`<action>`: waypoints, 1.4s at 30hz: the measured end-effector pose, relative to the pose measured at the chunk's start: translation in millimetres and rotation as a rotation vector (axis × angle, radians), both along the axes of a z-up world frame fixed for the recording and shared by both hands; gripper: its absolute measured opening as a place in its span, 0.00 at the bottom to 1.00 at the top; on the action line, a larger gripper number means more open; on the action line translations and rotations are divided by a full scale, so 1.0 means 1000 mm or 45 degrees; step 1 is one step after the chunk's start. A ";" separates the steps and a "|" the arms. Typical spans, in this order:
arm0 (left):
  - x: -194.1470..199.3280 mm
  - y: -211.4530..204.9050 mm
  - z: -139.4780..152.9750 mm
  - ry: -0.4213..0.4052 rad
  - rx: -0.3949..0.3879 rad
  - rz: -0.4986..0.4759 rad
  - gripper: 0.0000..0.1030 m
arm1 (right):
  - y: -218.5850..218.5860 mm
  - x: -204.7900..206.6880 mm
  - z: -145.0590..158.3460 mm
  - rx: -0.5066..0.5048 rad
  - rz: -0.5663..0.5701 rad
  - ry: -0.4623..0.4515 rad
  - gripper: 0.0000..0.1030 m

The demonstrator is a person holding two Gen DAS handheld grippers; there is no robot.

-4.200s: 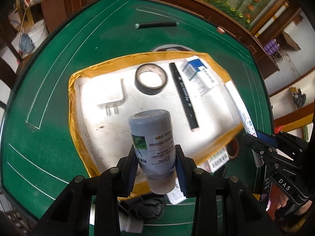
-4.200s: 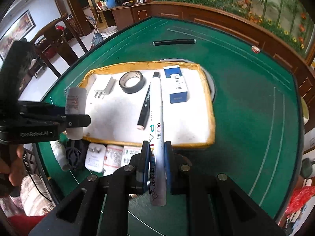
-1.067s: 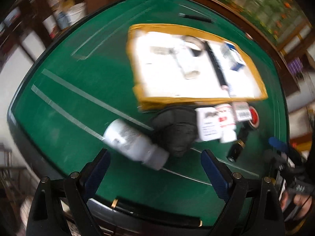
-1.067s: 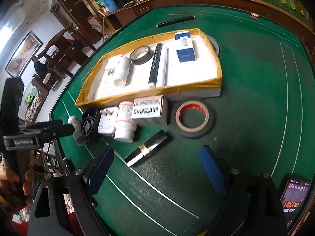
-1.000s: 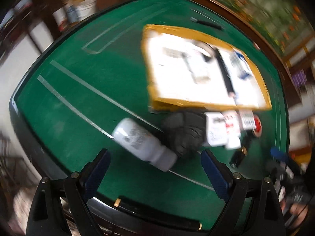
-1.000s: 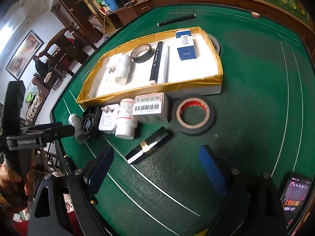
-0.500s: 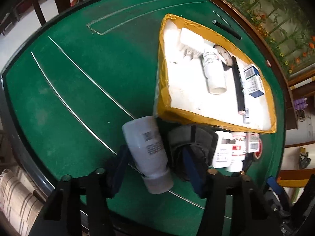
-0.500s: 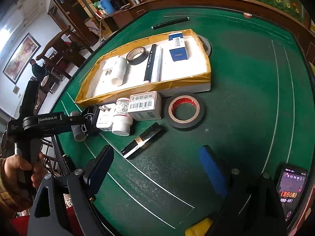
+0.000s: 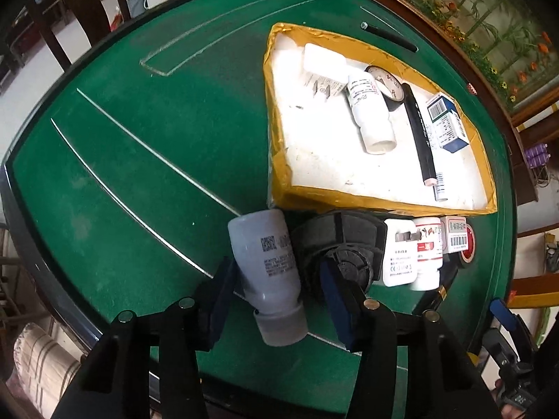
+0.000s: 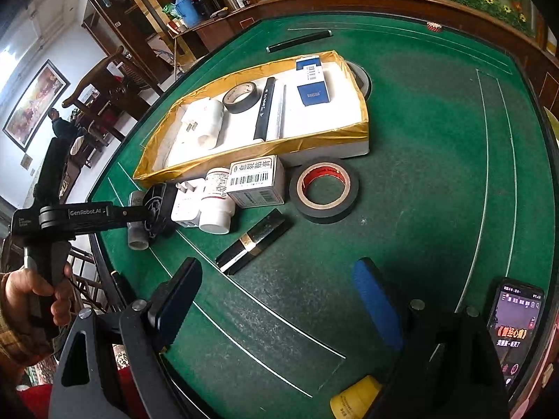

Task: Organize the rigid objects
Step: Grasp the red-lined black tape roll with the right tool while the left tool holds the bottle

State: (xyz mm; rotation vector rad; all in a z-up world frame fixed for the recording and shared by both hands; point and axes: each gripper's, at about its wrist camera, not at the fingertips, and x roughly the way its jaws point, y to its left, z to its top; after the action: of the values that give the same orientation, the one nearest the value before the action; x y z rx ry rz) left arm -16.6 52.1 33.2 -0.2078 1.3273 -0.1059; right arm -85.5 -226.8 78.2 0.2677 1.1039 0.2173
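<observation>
- Presently, left gripper (image 9: 277, 281): a second ago its fingers stood wide above the counter (image 9: 139, 174). They have just been closing and now sit narrow, with a slight easing at the end, and the grey bottle (image 9: 269, 265) is between them.
- Grip: one pad lies against the bottle's side. A dark sliver shows between the other pad and the bottle's shoulder, so whether the bottle is truly pinched cannot be told.
- Grey bottle: lying on the counter, cap end toward the camera. It sits just outside the near corner of the yellow-rimmed tray (image 9: 276, 174) and touches, or nearly touches, the black fan (image 9: 335, 244).
- Right gripper (image 10: 276, 272): fingers wide and empty, hovering over bare felt near the black bar (image 10: 255, 241), as it was a second ago.
- Tray contents: the white bottle (image 9: 370, 111) and the white marker (image 9: 441, 188), each carried in a gripper four seconds ago, now lie inside the tray.
- Still outside, in a row along the tray's near wall:
  - plug adapter (image 9: 398, 255)
  - pill bottle (image 9: 426, 255)
  - carton (image 9: 454, 234)
  - red-cored tape (image 10: 323, 188)
- Judgement: two items are delivered and the grey bottle is the next pick. The task looks roughly half done.
- Risk: the fan crowds one finger and may be dragged along when the bottle is lifted.
</observation>
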 end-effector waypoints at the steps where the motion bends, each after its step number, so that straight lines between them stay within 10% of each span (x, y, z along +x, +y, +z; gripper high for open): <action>1: 0.000 -0.002 0.000 -0.012 0.012 0.000 0.54 | 0.000 0.000 -0.001 -0.001 0.005 0.000 0.86; 15: -0.009 -0.005 0.004 -0.072 0.138 -0.113 0.53 | -0.010 0.016 -0.002 -0.017 -0.019 -0.044 0.85; 33: -0.001 -0.003 0.000 -0.068 0.168 -0.175 0.51 | 0.020 0.085 -0.046 -0.404 0.088 0.076 0.59; 42: -0.018 -0.002 -0.005 -0.051 0.112 -0.196 0.38 | 0.013 0.046 -0.045 -0.380 0.070 0.109 0.59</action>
State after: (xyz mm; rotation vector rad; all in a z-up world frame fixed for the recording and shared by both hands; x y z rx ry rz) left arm -34.8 49.9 27.9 -0.0287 1.3039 -0.1801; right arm -39.1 -213.7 33.5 -0.0200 1.2123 0.0879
